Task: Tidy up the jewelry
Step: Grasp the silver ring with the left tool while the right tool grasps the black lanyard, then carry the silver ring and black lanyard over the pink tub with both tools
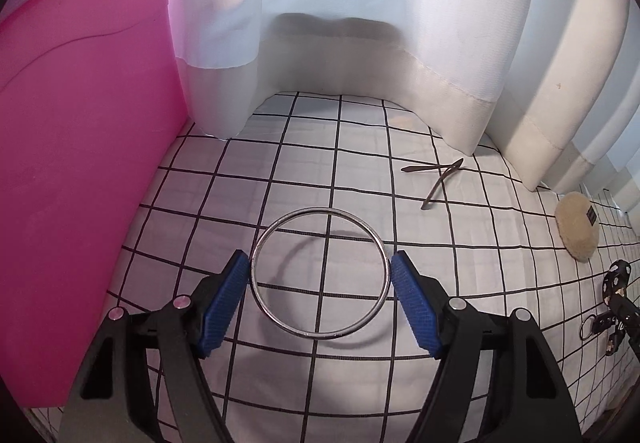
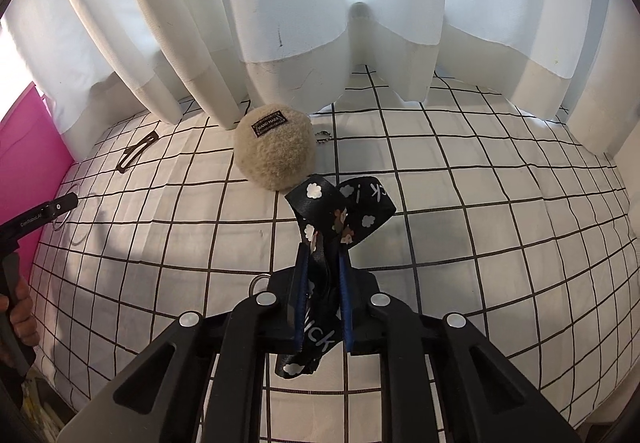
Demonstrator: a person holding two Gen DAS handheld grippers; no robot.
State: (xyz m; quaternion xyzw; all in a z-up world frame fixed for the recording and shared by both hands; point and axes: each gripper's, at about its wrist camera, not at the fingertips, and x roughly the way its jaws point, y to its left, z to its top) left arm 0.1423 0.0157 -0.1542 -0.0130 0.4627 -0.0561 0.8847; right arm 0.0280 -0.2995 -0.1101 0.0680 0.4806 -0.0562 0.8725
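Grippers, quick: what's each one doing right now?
Left gripper: open, blue pads either side of the silver bangle.
Right gripper: shut on the black strap.

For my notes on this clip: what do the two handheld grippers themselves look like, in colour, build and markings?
Both match: the left gripper and right gripper have glossy black plastic arms with triangular cut-outs, round silver pivot pins, and blue textured pads lining the fingers. In the right wrist view, the left gripper's black body carries small white lettering, too small to read surely, and a bare hand grips its handle. No cables show.
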